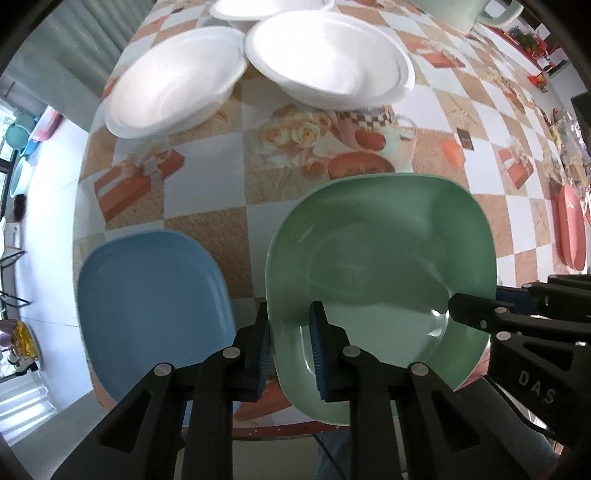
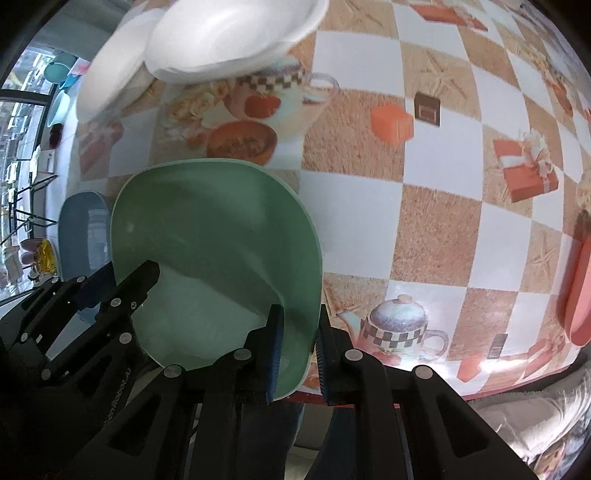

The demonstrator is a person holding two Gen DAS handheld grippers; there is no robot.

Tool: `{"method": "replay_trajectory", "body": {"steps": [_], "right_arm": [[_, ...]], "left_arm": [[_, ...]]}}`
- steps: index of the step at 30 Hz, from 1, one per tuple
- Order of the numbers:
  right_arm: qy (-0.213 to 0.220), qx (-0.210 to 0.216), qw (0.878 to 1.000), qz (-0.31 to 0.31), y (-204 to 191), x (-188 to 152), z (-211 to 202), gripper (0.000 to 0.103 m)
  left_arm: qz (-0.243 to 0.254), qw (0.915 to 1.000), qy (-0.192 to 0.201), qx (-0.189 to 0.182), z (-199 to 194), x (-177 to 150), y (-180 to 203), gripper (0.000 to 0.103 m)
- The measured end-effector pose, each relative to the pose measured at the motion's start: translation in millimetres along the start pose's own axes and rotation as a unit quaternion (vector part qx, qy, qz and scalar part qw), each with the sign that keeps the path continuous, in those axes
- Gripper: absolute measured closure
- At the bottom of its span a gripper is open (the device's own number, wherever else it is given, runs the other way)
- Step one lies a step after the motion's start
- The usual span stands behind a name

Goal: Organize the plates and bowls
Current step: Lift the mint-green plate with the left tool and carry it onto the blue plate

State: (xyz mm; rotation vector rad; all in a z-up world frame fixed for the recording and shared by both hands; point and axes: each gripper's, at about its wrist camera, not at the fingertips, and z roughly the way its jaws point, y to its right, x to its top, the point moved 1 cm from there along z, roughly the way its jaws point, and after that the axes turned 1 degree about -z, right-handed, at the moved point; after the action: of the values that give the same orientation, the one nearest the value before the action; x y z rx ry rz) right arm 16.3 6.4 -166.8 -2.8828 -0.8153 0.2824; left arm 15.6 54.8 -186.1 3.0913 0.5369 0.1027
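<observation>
A green plate (image 1: 384, 251) is held near the table's front edge. My left gripper (image 1: 290, 343) is shut on its left rim, one pad above and one below. My right gripper (image 2: 297, 350) is shut on its right rim (image 2: 221, 240); it also shows in the left wrist view (image 1: 491, 317). A blue plate (image 1: 151, 310) lies on the table left of the green one. Two white bowls (image 1: 328, 55) (image 1: 173, 85) sit further back, with more white dishes behind them.
The table has a checkered patterned cloth (image 2: 443, 184). A pink plate (image 1: 570, 225) lies at the right edge, also in the right wrist view (image 2: 576, 288). A pale green pitcher (image 1: 461, 11) stands at the far back.
</observation>
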Motion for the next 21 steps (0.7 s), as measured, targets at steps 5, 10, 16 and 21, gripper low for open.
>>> {"method": "replay_trajectory", "body": {"steps": [5, 10, 16, 21], "right_arm": [[0.013, 0.002, 1.000, -0.009, -3.2, 9.1, -19.9, 0.084], [0.021, 0.002, 0.999, -0.030, -13.5, 12.6, -30.9, 0.084], [0.021, 0.000, 0.998, -0.066, -50.8, 13.4, -35.4, 0.084], [0.013, 0.007, 0.995, -0.098, -80.2, 16.8, -33.7, 0.084]], "left_arm": [[-0.004, 0.9998, 0.020, 0.002, -20.7, -1.7, -7.0, 0.081], [-0.018, 0.9993, 0.032, 0.006, -36.3, -6.6, -20.6, 0.081], [-0.049, 0.9980, 0.039, 0.012, -45.9, -17.4, -48.3, 0.081], [-0.080, 0.9958, 0.039, 0.023, -47.4, -26.2, -74.5, 0.081]]}}
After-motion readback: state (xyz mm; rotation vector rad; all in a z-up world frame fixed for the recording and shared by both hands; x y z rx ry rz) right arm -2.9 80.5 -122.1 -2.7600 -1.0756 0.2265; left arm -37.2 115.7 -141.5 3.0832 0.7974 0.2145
